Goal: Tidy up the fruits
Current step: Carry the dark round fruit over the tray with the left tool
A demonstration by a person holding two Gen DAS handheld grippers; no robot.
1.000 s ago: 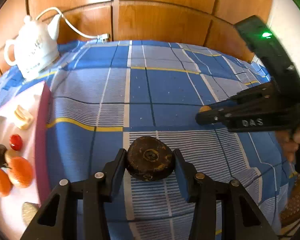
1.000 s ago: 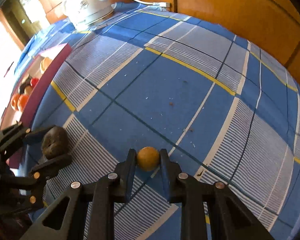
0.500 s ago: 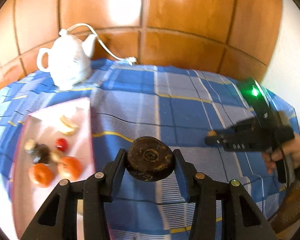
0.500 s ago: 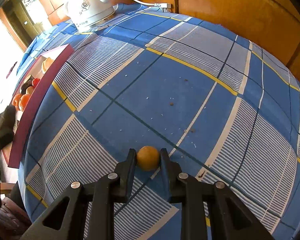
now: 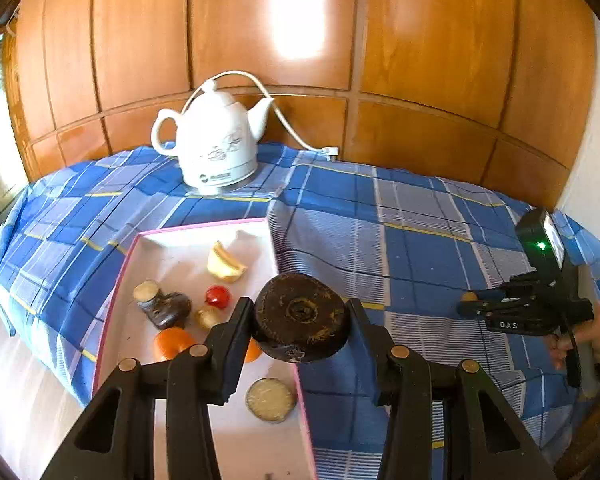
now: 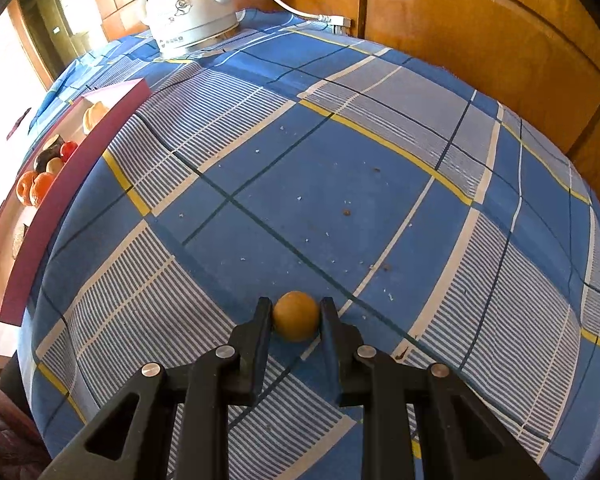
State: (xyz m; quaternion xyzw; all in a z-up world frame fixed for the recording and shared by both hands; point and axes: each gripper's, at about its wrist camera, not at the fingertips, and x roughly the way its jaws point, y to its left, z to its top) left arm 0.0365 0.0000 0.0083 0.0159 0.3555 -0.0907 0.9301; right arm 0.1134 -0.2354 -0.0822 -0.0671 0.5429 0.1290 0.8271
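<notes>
Left wrist view: your left gripper (image 5: 300,320) clamps the dark brown fruit (image 5: 300,316) above the pink tray's (image 5: 120,280) right edge, several fruits already inside; your right gripper (image 6: 296,316) pinches the small yellow fruit (image 6: 296,316) on the cloth (image 6: 340,168) — both need dropping in

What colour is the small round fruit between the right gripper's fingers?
Yellow-orange, the small round fruit; best seen in the right wrist view, held by the right gripper.

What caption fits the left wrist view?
Left tool grips a dark round fruit above the pink-rimmed tray of fruits on a blue checked tablecloth.
</notes>
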